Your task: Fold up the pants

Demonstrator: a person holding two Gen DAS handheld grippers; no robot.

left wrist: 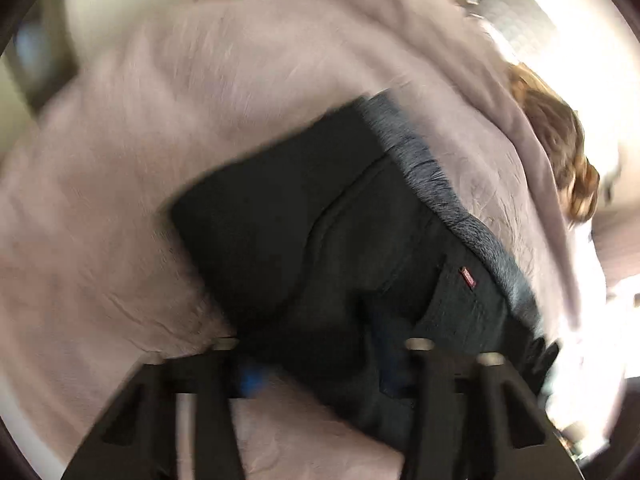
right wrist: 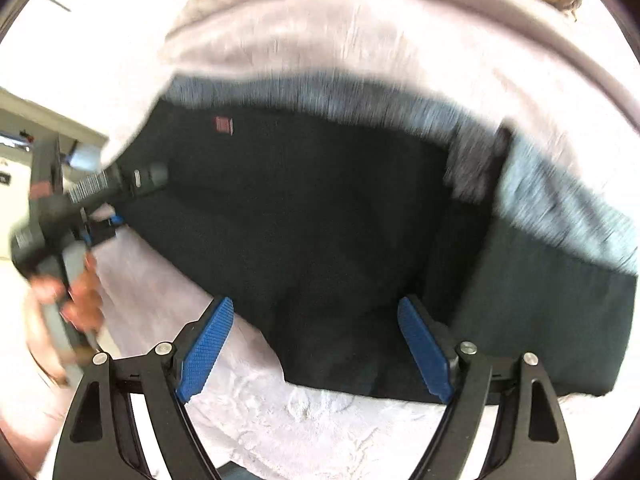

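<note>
Dark blue-black jeans point(left wrist: 312, 232) with a small red tag point(left wrist: 468, 278) lie folded on a pale pink fuzzy blanket point(left wrist: 160, 120). My left gripper point(left wrist: 320, 360) is low over the jeans' near edge; its blue pads are mostly hidden by the cloth, which lies between its fingers. In the right wrist view the jeans point(right wrist: 320, 220) fill the middle. My right gripper point(right wrist: 316, 348) is open, its blue pads point(right wrist: 206, 348) apart just above the jeans' near edge. The left gripper point(right wrist: 108, 220) shows there at the jeans' left end.
A grey fuzzy strip point(left wrist: 440, 184) borders the jeans on the far side. The person's curly hair point(left wrist: 560, 152) is at the right. The blanket point(right wrist: 280, 420) extends in front of the right gripper. Bright floor lies beyond the bed edge.
</note>
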